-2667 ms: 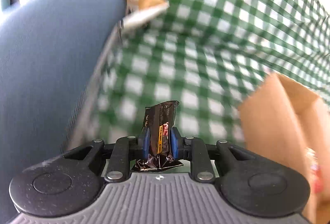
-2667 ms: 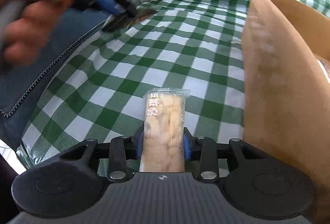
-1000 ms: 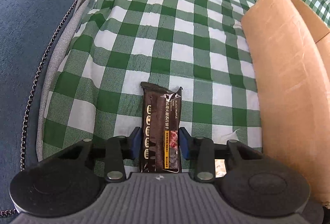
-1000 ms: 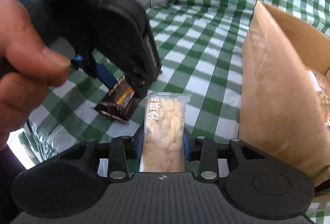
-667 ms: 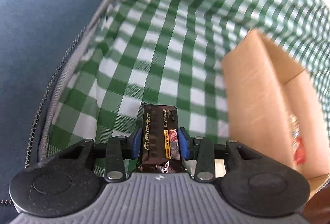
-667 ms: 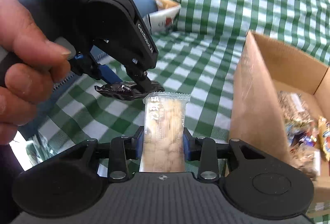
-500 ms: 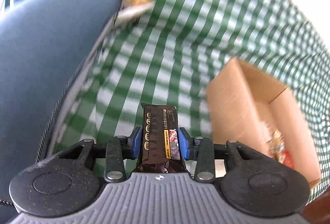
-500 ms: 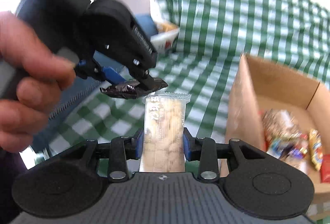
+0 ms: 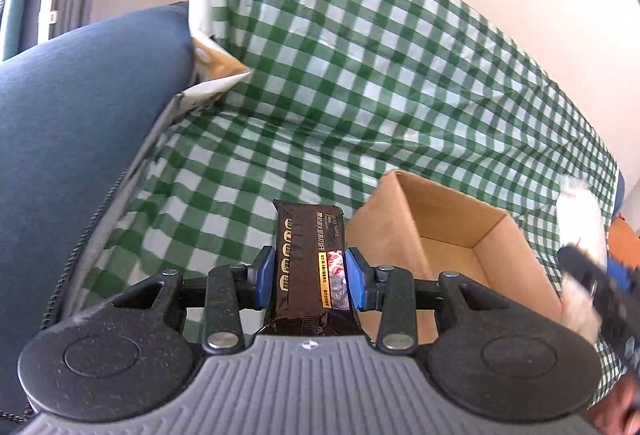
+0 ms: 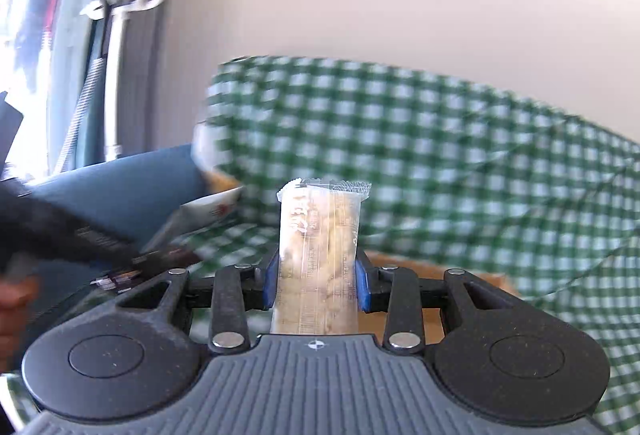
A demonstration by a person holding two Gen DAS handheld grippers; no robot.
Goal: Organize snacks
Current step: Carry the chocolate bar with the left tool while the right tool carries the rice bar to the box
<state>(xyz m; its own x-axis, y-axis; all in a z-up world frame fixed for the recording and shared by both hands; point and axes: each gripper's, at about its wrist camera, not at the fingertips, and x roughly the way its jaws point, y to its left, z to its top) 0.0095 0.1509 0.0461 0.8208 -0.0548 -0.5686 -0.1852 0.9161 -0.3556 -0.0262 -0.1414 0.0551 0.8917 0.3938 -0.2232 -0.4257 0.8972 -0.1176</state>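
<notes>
Bright daylight, fisheye warp — motion blur

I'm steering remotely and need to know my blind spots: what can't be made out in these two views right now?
- Cardboard box contents, left wrist view: near wall and left tool hide the floor.
- Box, right wrist view: only a rim strip shows behind the right tool.
- Pale snack bar label: blurred.
- Dark snack bar small print: too small.

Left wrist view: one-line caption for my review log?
Left gripper grips a dark snack bar beside an open cardboard box on green checked cloth.
</notes>
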